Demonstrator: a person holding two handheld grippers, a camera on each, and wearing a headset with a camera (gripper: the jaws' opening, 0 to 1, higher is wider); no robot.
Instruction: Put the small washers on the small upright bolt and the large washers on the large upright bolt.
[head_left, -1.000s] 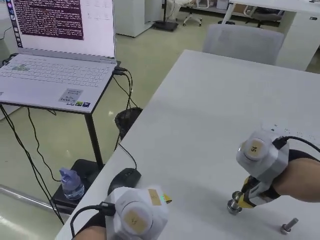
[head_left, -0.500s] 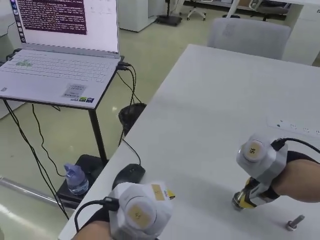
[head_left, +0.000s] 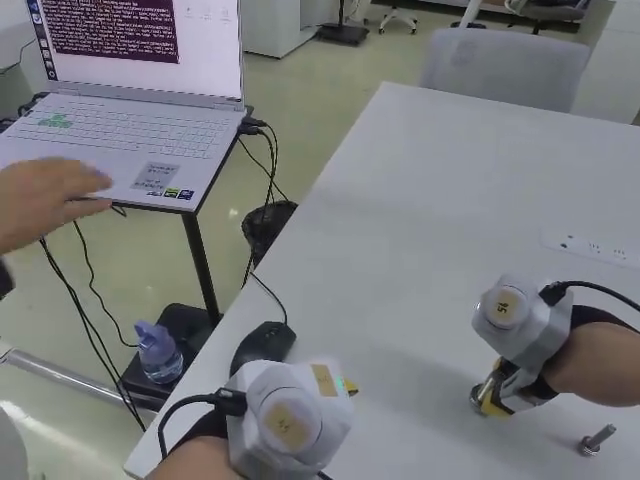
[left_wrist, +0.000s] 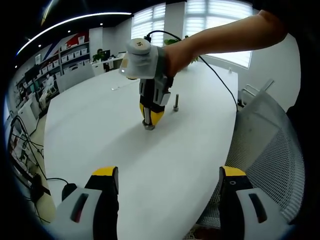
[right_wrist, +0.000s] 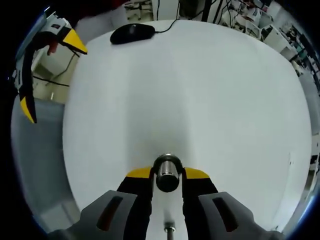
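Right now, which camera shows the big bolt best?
The right gripper view: the big bolt sits close-up, end-on, between the right tongs. The left gripper view shows it small, from the side; in the head view it is mostly hidden by the tongs.

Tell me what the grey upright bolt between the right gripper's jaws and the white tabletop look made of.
Grey upright bolt: apparently steel, semi-bright, judging by its metallic sheen and top highlight.
White tabletop: probably laminate or painted board, satin; smooth, uniform, only soft reflections.
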